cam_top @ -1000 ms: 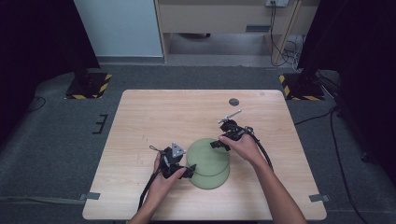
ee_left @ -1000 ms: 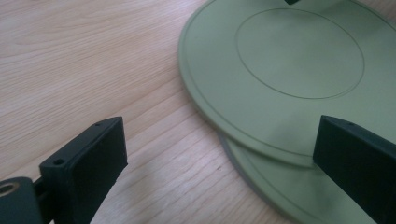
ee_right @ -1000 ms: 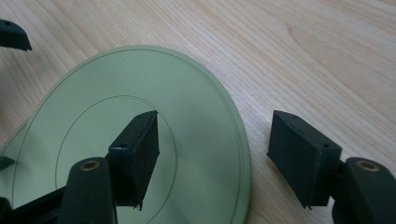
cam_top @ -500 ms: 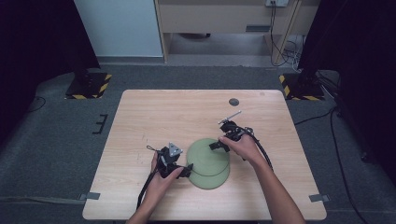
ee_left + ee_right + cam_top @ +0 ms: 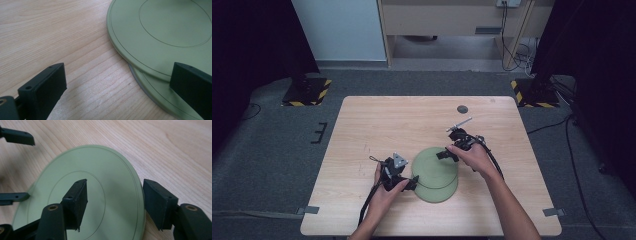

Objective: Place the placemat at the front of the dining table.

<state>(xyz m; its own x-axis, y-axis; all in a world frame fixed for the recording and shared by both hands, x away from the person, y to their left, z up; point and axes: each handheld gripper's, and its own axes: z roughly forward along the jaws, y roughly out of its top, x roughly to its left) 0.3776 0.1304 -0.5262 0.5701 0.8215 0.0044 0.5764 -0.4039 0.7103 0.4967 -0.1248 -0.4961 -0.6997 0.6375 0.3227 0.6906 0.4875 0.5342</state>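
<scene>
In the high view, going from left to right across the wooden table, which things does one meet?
Left gripper → stacked round green plates → right gripper → small dark round disc at the far edge of the light wooden table.

Landmark: the table (image 5: 362, 125). Two stacked plates lie on its near centre; the upper plate (image 5: 432, 165) sits offset behind the lower plate (image 5: 439, 192). A small disc (image 5: 462, 109) lies toward the far edge, right of centre, well apart from the plates.
</scene>
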